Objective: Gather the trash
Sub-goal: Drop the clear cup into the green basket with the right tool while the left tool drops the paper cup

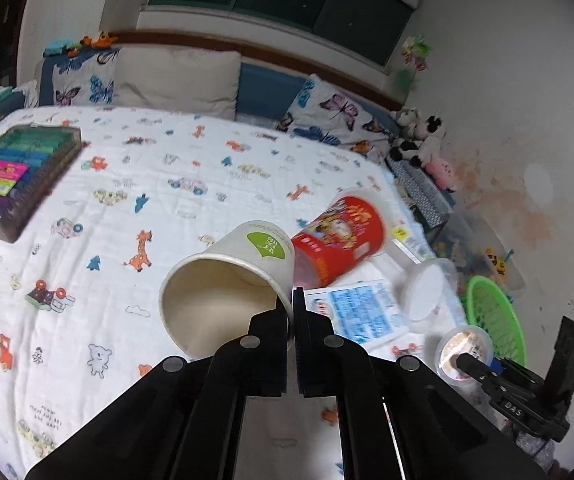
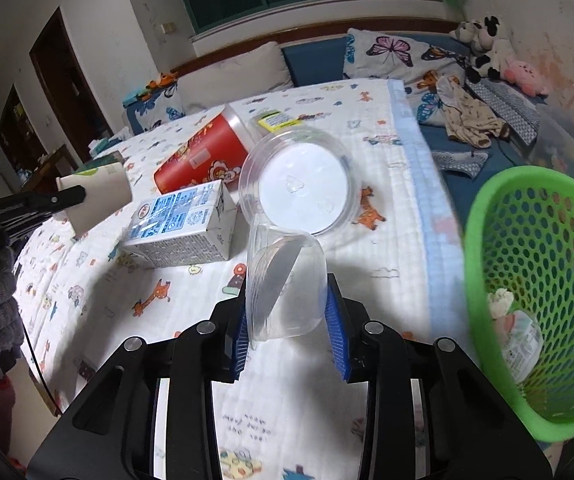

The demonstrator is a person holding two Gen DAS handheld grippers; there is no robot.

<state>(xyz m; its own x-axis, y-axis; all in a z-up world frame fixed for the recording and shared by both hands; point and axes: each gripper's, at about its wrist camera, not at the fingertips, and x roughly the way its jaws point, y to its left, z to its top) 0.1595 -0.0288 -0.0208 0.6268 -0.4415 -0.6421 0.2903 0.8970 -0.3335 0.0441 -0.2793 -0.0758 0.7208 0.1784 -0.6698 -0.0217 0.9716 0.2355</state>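
Note:
My left gripper (image 1: 291, 300) is shut on the rim of a white paper cup (image 1: 227, 280), which hangs tilted above the bed with its mouth toward the camera; the same paper cup (image 2: 99, 196) shows at the left of the right wrist view. My right gripper (image 2: 287, 316) is shut on a small clear plastic cup (image 2: 283, 284), its blue pads against the cup's sides. On the quilt lie a red snack tub (image 1: 339, 236), a blue-and-white milk carton (image 2: 183, 224) and a clear round container (image 2: 303, 184). A green mesh basket (image 2: 539, 280) stands at the right.
The bed's printed quilt (image 1: 127, 184) stretches left and far. A box of coloured items (image 1: 19, 176) lies at far left. Pillows (image 1: 179, 76) and plush toys (image 1: 427, 140) line the headboard. The basket holds crumpled wrappers (image 2: 519, 332).

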